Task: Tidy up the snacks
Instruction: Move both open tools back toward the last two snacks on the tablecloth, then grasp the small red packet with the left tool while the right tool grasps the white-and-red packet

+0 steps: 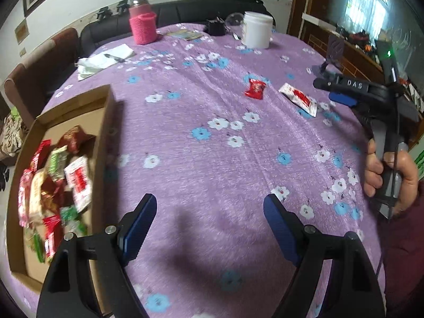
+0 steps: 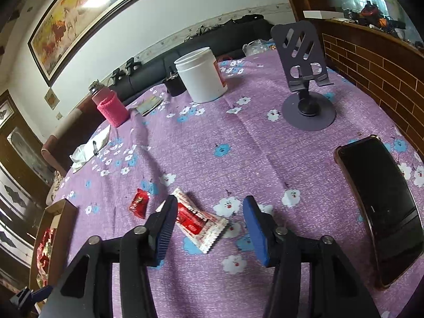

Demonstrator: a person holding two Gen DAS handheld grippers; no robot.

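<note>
Both grippers are empty, fingers apart. Right gripper (image 2: 209,225) hovers low over the white-and-red sachet (image 2: 197,221), which lies flat on the surface (image 2: 265,145) partly between its fingers. Just beyond lies a small red packet (image 2: 139,202). Left gripper (image 1: 209,220) hangs above bare cloth beside the cardboard box (image 1: 104,132), which holds the gathered snacks (image 1: 53,182). Judged step: picking up the last two loose items. Next move calls for lowering, closing on the sachet, and carrying it to the box.
</note>
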